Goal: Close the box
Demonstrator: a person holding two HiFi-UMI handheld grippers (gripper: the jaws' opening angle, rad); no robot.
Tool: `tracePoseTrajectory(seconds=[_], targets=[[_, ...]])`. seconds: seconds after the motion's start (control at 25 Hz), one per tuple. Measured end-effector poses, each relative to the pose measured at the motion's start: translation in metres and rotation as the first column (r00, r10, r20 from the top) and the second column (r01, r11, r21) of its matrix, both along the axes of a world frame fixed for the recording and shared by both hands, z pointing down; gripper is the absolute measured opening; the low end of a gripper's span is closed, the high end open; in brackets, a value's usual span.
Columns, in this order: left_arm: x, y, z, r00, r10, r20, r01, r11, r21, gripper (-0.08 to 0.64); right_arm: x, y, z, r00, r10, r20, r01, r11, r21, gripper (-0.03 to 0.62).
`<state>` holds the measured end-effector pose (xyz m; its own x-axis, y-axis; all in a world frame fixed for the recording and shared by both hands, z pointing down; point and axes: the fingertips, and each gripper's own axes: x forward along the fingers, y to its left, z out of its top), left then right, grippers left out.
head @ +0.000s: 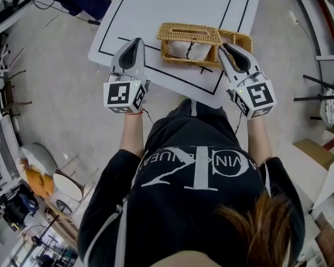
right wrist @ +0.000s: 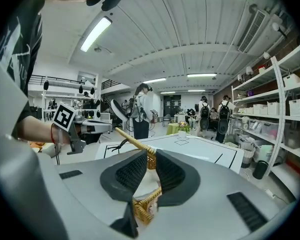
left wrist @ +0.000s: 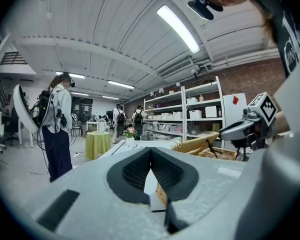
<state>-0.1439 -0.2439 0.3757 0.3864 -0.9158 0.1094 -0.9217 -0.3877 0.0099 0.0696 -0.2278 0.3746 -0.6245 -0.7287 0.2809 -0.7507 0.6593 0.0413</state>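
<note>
A wicker box (head: 185, 52) with a white lining stands at the near edge of the white table (head: 156, 4). Its wicker lid (head: 189, 33) is raised, and it appears in the right gripper view as a slanting wicker edge (right wrist: 132, 140). My right gripper (head: 227, 48) is at the box's right end. In its own view the right gripper (right wrist: 149, 156) is shut on that wicker edge, with more wicker (right wrist: 142, 206) showing low between the jaws. My left gripper (head: 136, 41) hovers left of the box, apart from it. The left gripper (left wrist: 150, 151) is shut with nothing in it; the box (left wrist: 200, 145) lies to its right.
Black lines mark the tabletop (head: 178, 74). The person's torso (head: 200, 166) stands against the table's near edge. Stools and clutter (head: 50, 182) crowd the floor on the left. Farther off are storage shelves (left wrist: 190, 114), a green-draped table (left wrist: 98, 143) and a standing person (left wrist: 57, 124).
</note>
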Motion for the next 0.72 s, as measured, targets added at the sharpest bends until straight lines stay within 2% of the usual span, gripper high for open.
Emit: tracePoseTrajectory(seconds=[0.4,0.72], targets=[[0.001,0.006,0.008,1.000,0.000,-0.003,0.000,1.000,-0.022,0.011,0.000,0.014,0.015,1.000,-0.015,0.022,0.016,0.999,-0.037,0.060],[-0.005,0.012,0.016,1.000,-0.008,-0.001,0.008,0.999,-0.044,0.011,-0.001,0.024,0.033,1.000,-0.013,0.002,0.013,0.997,-0.073,0.063]])
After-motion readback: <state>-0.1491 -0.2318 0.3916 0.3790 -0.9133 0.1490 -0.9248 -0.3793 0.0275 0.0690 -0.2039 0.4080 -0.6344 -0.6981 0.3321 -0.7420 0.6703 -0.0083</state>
